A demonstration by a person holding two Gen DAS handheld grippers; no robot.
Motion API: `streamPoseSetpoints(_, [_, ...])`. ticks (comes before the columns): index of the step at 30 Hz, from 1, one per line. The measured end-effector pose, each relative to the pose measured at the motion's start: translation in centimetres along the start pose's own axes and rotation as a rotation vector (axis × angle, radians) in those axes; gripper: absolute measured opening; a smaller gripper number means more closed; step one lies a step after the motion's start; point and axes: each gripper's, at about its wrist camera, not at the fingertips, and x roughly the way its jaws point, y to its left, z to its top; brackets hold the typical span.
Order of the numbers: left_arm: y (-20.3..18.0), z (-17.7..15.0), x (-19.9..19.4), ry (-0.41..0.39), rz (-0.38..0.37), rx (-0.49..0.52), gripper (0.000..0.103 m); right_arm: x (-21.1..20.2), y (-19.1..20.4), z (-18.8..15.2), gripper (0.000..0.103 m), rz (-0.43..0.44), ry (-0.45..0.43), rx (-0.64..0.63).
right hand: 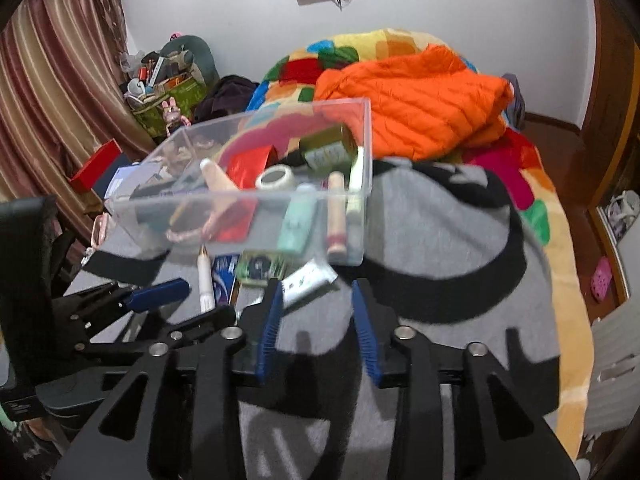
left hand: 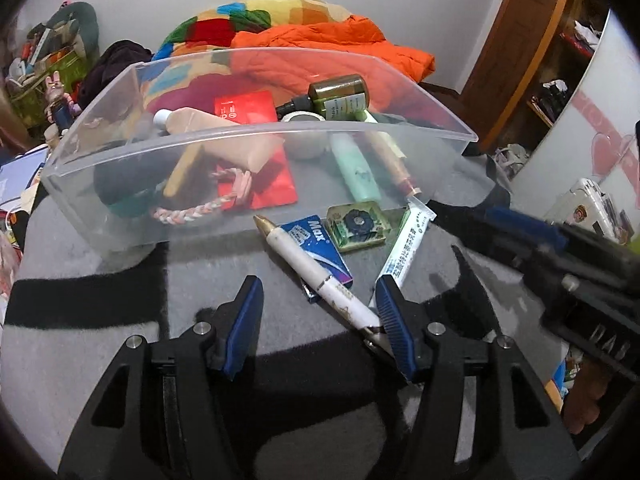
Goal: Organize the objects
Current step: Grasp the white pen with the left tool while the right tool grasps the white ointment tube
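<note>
A clear plastic bin sits on a grey and black blanket and holds a green bottle, a tape roll, tubes, a red packet and a braided cord. In front of it lie a white pen, a blue Max box, a green square packet and a white tube. My left gripper is open, its right finger touching the pen's rear end. My right gripper is open, just short of the white tube.
An orange jacket and a patchwork quilt lie behind the bin. Cluttered bags and a curtain stand at the left. A wooden door and shelves are at the right. The right gripper's body shows in the left wrist view.
</note>
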Motion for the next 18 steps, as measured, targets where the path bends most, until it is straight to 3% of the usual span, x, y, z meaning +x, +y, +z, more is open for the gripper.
streamPoseSetpoints(7, [1.6, -1.6, -1.5, 0.006, 0.001, 0.016, 0.044, 1.8, 1.5, -0.2, 0.064, 0.015, 0.025, 0.010])
streamPoseSetpoints(15, [4.3, -2.5, -2.9, 0.011, -0.004, -0.020, 0.044, 4.6, 3.3, -0.6, 0.065, -0.049, 0.064, -0.019])
streamPoseSetpoints(18, [3.8, -2.6, -2.8, 0.010, -0.008, -0.007, 0.044, 4.4, 3.1, -0.8, 0.059, -0.054, 0.057, -0.024])
